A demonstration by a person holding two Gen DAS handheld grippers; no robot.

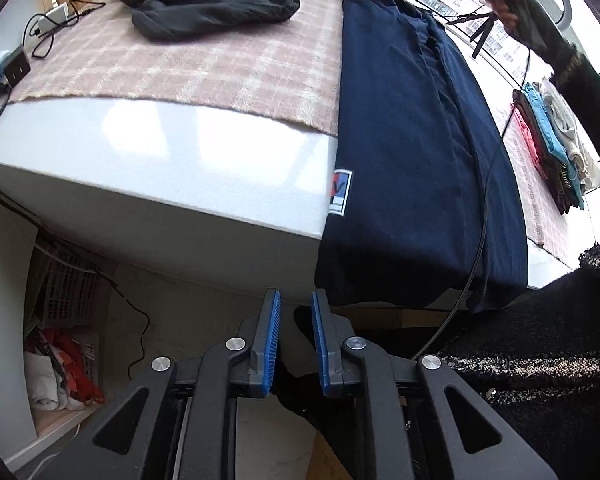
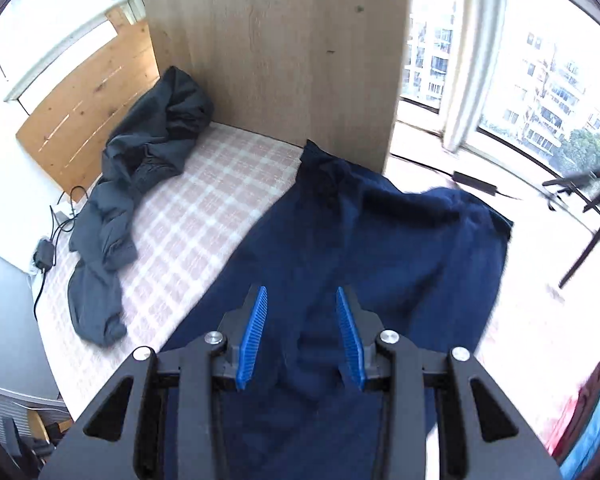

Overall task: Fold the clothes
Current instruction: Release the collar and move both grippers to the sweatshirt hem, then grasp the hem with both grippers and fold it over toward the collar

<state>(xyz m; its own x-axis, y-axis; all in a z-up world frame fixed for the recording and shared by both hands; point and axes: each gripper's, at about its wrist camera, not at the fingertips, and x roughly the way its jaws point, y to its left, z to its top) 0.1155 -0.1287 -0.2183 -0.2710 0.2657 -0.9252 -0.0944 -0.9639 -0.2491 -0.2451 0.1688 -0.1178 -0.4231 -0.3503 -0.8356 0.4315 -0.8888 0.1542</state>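
Navy cloth dominated the scene: a dark blue garment [image 1: 412, 152] lay spread lengthwise along one side of a bed [image 1: 160, 152], its hem hanging over the mattress edge where a small woven label [image 1: 339, 192] showed. It lay flattened rather than bunched, seemingly so that it could be folded in place. The left claw [image 1: 296, 340] hung off the foot of the bed, pointed steeply down toward the floor, its blue pads parted by a narrow gap with no cloth between them; it gripped nothing. The right claw [image 2: 301, 336] hovered over the middle of the same garment [image 2: 360, 248], its jaws partly apart and framing the fabric below without visibly pinching it, though motion blur left contact uncertain. A second garment, a crumpled dark grey jacket [image 2: 120, 220], waited on the pink checked blanket [image 2: 204, 208] near the wooden headboard [image 2: 88, 104], apparently next in line. A stack of folded clothes [image 1: 552, 148] in red, blue and cream sat farther along the bed, by the window side, suggesting where finished pieces went. The fold of the navy piece appeared barely begun, neither claw yet holding an edge.
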